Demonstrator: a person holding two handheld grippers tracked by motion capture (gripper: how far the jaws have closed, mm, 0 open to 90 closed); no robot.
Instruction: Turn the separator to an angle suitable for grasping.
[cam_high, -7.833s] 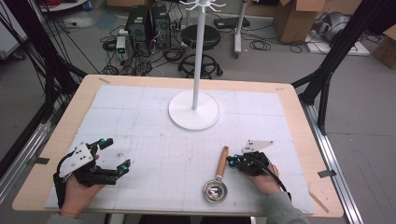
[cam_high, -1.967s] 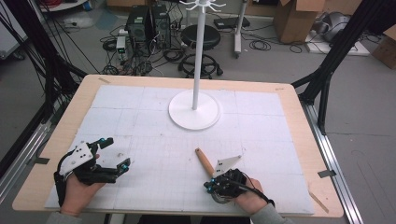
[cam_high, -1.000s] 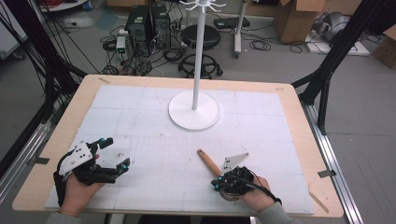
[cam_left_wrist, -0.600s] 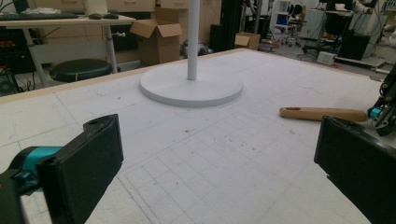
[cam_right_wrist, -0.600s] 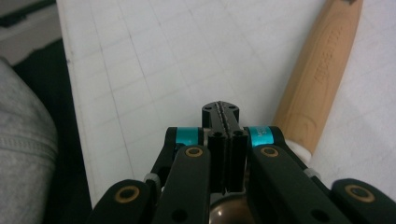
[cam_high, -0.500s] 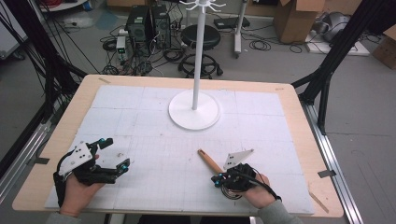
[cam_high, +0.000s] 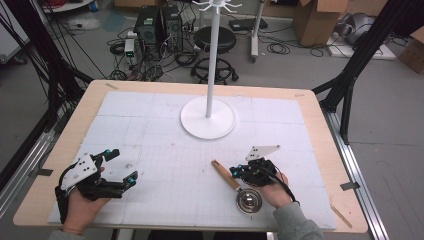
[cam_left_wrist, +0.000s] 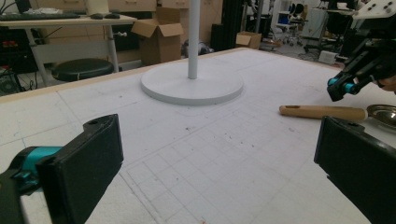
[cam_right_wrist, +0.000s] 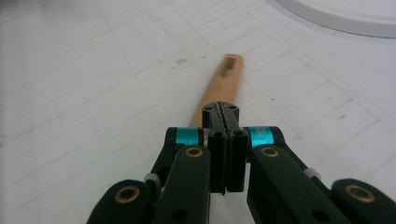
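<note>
Closed jaws of the right gripper (cam_right_wrist: 226, 114) meet pad to pad with nothing between them, poised just over the wooden handle of the small steel strainer ladle (cam_high: 239, 189). That utensil lies flat on the white gridded table mat (cam_high: 165, 150), its round metal bowl beside the person's right hand, its slotted handle end pointing toward the white hook stand (cam_high: 208, 117). Jaws of the left gripper (cam_high: 122, 167) stand wide apart and empty, resting near the mat's left edge. Judged step: nudging or repositioning the ladle; contact with the handle cannot be confirmed. Next, the right jaws must open and straddle the handle before lifting.
</note>
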